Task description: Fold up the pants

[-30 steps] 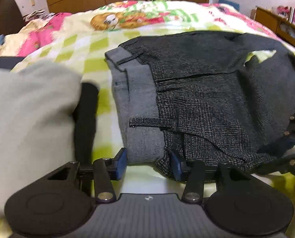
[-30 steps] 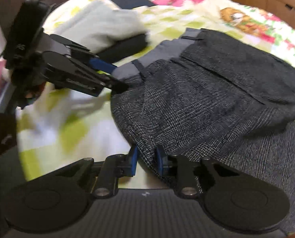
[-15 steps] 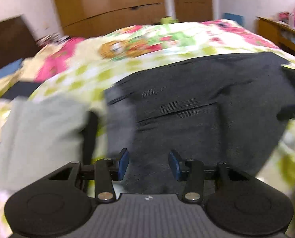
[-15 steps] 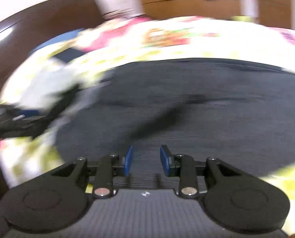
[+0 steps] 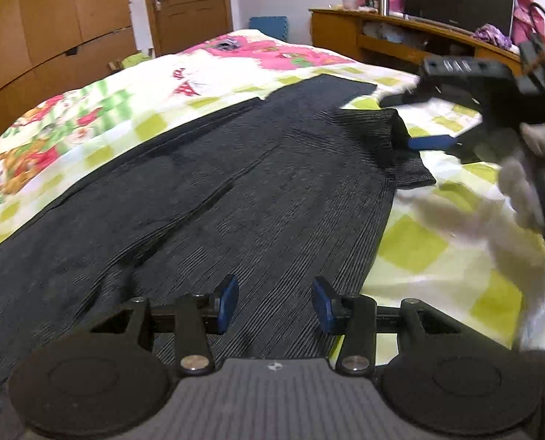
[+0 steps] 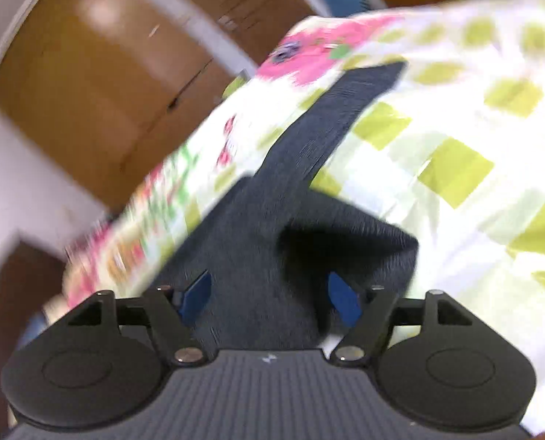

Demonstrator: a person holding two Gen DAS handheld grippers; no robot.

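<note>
Now the pants [image 5: 213, 198] lie stretched out across the bed [image 5: 411, 249], legs running toward its far edge, where a second ago both tongs were nipping at the waistband end and the cameras looked at the belt loops. Both views have swung along the garment to the leg side. The left gripper [image 5: 274, 302] hovers low over the dark cloth with its blue pads spread wide, nothing between them. The right gripper [image 6: 268, 297] is gaping too, pads either side of a raised hump of leg fabric near the hem but not pressed on it; the left view shows one blue fingertip [image 5: 432, 143] right beside that bunched cuff. By my read the waist is done with and the hem pickup comes next, to carry the legs back over.

The cloth is a dark, finely ribbed weave, matte and limp, with long shallow creases and a soft ridge where the two legs overlap. Under it, a thin quilt with lime checks and pink cartoon prints. Beyond, wooden wardrobes [image 5: 52, 25] and a low dresser [image 5: 382, 40].
</note>
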